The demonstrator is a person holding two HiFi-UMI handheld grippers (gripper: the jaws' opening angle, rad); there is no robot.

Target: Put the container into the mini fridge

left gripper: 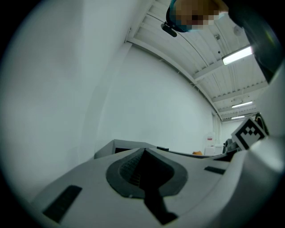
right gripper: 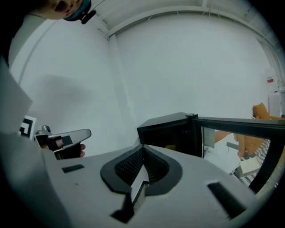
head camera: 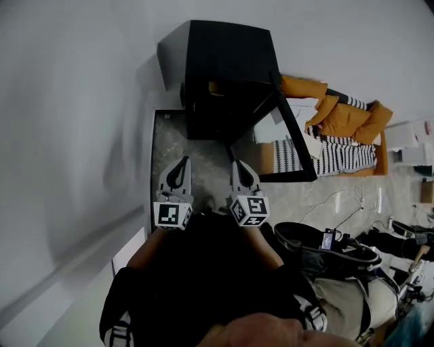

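My left gripper point(head camera: 180, 162) and right gripper point(head camera: 239, 166) are both closed, holding nothing, before the open-doored mini fridge point(head camera: 224, 68).

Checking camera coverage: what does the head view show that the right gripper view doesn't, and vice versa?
Head view only: loose cables and the person's forearm. Right gripper view only: the ceiling and the ribbed inner faces of the shut, empty right gripper. Both: the black fridge, its door open, and the left gripper.

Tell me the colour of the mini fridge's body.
Black. The mini fridge shows best in the head view.
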